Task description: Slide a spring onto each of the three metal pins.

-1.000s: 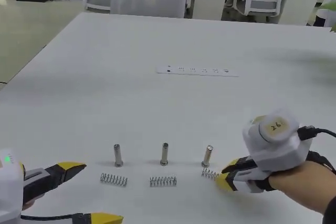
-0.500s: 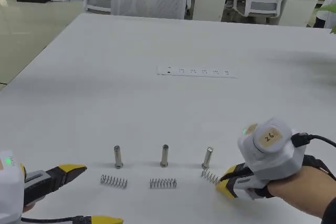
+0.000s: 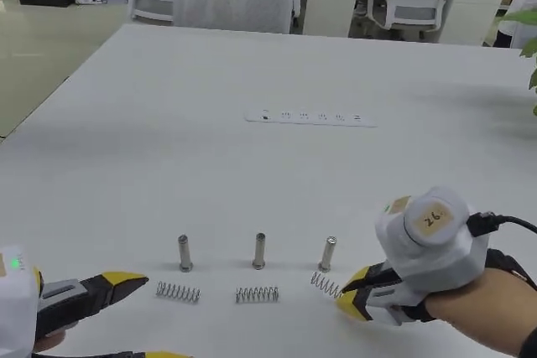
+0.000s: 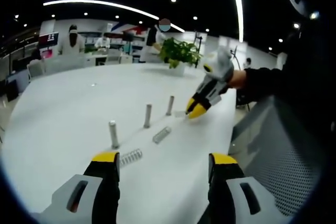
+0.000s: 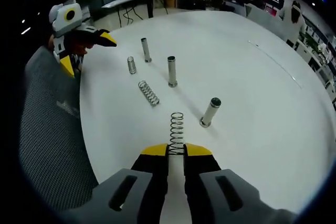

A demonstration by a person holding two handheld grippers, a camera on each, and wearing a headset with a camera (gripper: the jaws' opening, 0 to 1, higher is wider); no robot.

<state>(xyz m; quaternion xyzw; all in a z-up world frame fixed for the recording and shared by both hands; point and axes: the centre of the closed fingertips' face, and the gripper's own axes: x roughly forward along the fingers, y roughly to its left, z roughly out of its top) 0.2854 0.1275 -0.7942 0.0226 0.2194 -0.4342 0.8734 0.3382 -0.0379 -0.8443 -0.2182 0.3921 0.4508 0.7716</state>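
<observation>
Pinching the near end of the right spring [image 5: 177,124] with the right tool [image 5: 176,150], yellow-tipped jaws drawn almost together on the coil. Pointing that spring straight out along the jaws in the right gripper view. In the head view, running its long axis from the right tool [image 3: 346,294] slantwise to the far left, free end close by the foot of the right pin [image 3: 328,253]. Cannot tell whether lifted clear of the table [image 3: 252,173] or resting on it. Reading what looks like a handwritten "26" on the round tan label [image 3: 432,218] atop the right tool.

Holding the left tool [image 4: 165,158] wide open and empty at the near left, well apart from every spring, with a green light [image 3: 13,264] lit on its body.

Standing upright in a left-to-right row near the front of the table, heads up and shafts bare: left pin [image 3: 184,252], middle pin [image 3: 259,251] and the right pin. Lying flat just near of their own pins, long axes left to right: left spring [image 3: 178,293] and middle spring [image 3: 257,294].

Lying farther out at mid-table, long side left to right: a white socket strip [image 3: 309,116], markings too small to read. Standing beyond the far edge: office chairs [image 3: 411,2].
</observation>
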